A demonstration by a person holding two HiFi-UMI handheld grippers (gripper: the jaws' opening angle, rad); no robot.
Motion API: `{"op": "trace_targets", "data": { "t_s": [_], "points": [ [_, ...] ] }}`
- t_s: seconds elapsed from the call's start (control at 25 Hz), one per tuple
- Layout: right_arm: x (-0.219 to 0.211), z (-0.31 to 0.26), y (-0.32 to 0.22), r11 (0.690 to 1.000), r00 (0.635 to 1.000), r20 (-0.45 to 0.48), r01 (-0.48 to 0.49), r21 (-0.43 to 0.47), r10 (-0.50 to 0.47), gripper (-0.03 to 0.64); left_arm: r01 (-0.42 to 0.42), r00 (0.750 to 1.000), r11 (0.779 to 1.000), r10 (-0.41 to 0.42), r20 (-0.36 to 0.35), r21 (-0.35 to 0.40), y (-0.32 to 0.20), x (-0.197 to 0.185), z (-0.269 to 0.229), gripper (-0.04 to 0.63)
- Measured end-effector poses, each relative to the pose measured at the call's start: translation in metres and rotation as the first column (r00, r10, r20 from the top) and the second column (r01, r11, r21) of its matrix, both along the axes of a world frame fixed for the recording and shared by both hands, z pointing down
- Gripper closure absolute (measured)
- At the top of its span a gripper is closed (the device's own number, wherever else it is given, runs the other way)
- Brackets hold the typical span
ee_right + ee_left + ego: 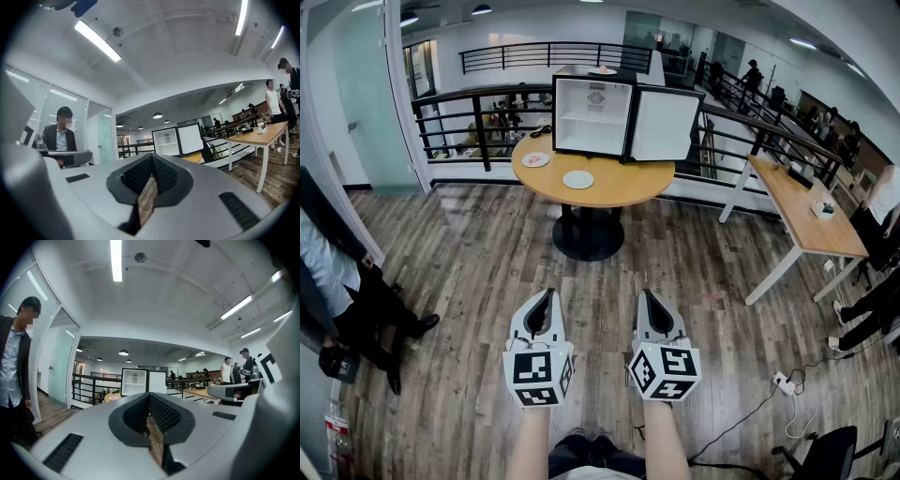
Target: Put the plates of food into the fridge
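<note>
A small white fridge (592,114) stands with its door (666,124) swung open on a round wooden table (623,187) at the far side of the room. Two plates lie on the table: one with food (535,159) at the left and a pale plate (578,179) near the front edge. A third plate (602,70) rests on top of the fridge. My left gripper (547,298) and right gripper (646,296) are side by side, level, shut and holding nothing, well short of the table. The fridge (135,382) also shows far ahead in the left gripper view, and the fridge (166,140) likewise in the right gripper view.
A black railing (478,117) runs behind the table. A long wooden desk (802,211) stands at the right, with seated people (881,234) beyond it. A person (347,291) stands at the left. A power strip and cables (783,382) lie on the floor at the right, near an office chair (825,455).
</note>
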State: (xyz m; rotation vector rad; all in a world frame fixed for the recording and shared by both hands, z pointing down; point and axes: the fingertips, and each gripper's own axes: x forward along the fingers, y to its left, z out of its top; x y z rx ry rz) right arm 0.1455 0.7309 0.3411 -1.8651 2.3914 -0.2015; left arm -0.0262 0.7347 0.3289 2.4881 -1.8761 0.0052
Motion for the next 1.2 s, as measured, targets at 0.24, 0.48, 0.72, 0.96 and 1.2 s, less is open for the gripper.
{"op": "trace_targets", "data": {
  "t_s": [0.24,0.48,0.72,0.96,1.2],
  "points": [
    [-0.003,-0.001,-0.001,1.0,1.0,-0.002,0.003,0.008,-0.003,0.604,-0.001,1.0,1.0,0.001,-0.002,0.011,-0.002,-0.001,-0.002,0.6],
    [0.002,-0.004,0.0,1.0,1.0,-0.001,0.001,0.01,-0.001,0.604,-0.005,1.0,1.0,0.005,-0.007,0.011,-0.001,0.002,-0.007,0.6],
    [0.005,-0.004,0.0,1.0,1.0,-0.004,0.006,0.026,-0.006,0.603,-0.01,1.0,1.0,0.01,-0.005,0.016,-0.003,0.004,-0.01,0.6],
    [0.017,-0.003,-0.003,0.999,1.0,-0.004,0.018,0.026,-0.018,0.603,-0.005,1.0,1.0,0.005,-0.006,0.008,-0.007,0.016,-0.007,0.6],
    [0.028,0.001,-0.001,0.999,0.999,-0.014,0.043,0.026,-0.043,0.603,0.016,1.0,1.0,-0.016,-0.007,0.004,-0.004,0.029,-0.001,0.6]
  ]
}}
